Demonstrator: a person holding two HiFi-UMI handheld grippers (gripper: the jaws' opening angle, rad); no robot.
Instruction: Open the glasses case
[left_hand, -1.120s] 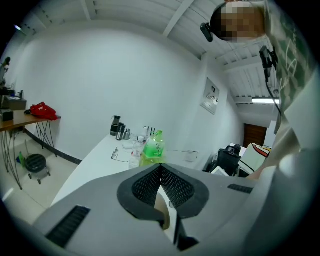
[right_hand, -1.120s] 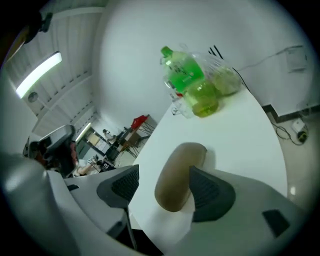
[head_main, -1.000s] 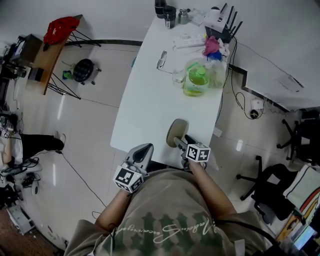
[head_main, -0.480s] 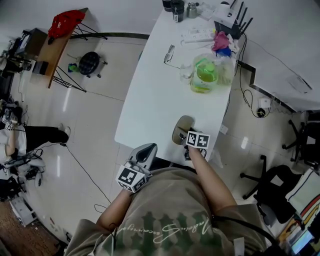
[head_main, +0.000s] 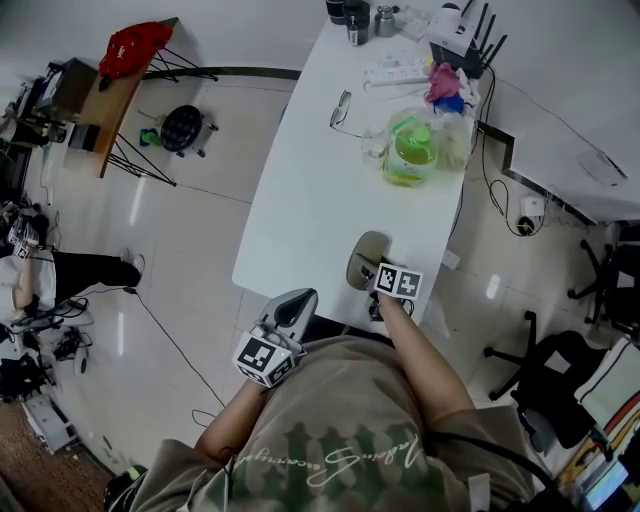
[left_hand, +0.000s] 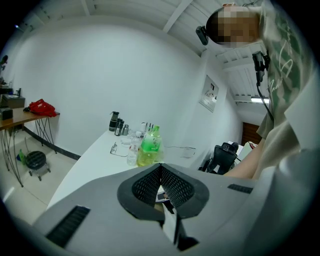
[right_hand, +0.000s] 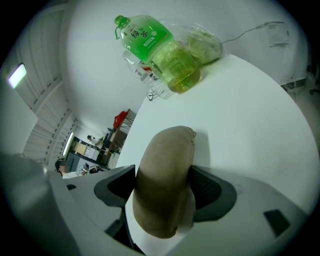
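A tan oval glasses case (head_main: 364, 255) lies closed on the white table (head_main: 300, 200), close to its near edge. My right gripper (head_main: 369, 286) straddles the case's near end. In the right gripper view the case (right_hand: 166, 165) fills the gap between the two pads (right_hand: 214, 192). The jaws have just been opening and stand wide, not squeezing the case. My left gripper (head_main: 291, 311) hangs off the table's near edge, left of the case, its jaws shut with nothing between them. In its own view the left gripper (left_hand: 161, 169) shows closed tips.
Further back on the table stand a green tea bottle (head_main: 407, 152) in clear wrap, folded spectacles (head_main: 341, 108), a power strip (head_main: 392, 72), a router (head_main: 456, 40) and dark cups (head_main: 352, 15). An office chair (head_main: 540, 370) stands on the floor at the right.
My right gripper has moved forward and down over the near end of the case, and its jaws stand wider. The left gripper has stayed where it was.
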